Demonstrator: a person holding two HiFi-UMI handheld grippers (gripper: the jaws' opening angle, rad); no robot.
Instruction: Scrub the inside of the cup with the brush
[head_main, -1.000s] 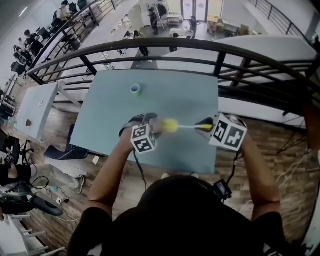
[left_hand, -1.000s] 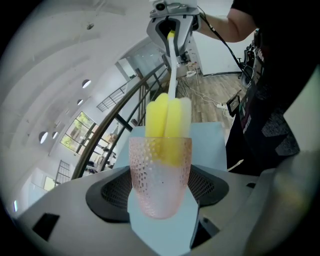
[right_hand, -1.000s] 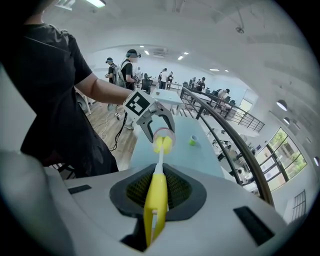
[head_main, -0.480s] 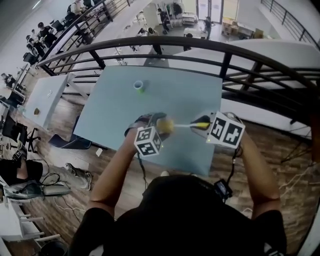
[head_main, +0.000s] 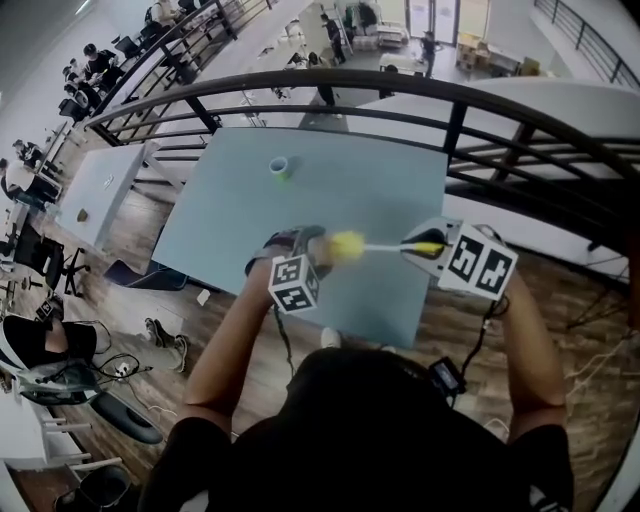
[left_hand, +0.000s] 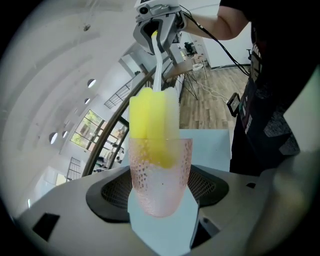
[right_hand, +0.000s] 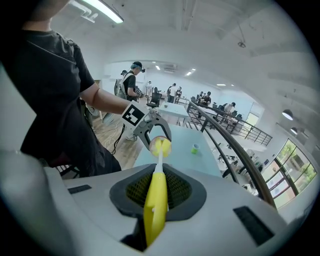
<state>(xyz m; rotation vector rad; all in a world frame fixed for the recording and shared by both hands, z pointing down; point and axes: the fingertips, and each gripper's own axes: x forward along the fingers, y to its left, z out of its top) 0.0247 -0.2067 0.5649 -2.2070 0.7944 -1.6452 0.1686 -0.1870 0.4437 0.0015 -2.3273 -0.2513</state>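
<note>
Brush (left_hand: 154, 125) now half clear of cup (left_hand: 160, 190)

Black short-sleeved shirt (head_main: 380, 450). Grey left tool (head_main: 313, 245) and right tool (head_main: 414, 243), each with a white black-marked cube (head_main: 292, 283) behind its jaws and a trailing black cable (head_main: 283, 345)

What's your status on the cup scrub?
Left gripper shut on cup. Right gripper shut on brush, head partly inside cup. Green item far off, clear.

Yellow brush (head_main: 347, 245) spans left gripper (head_main: 312, 250) to right gripper (head_main: 418, 245).
</note>
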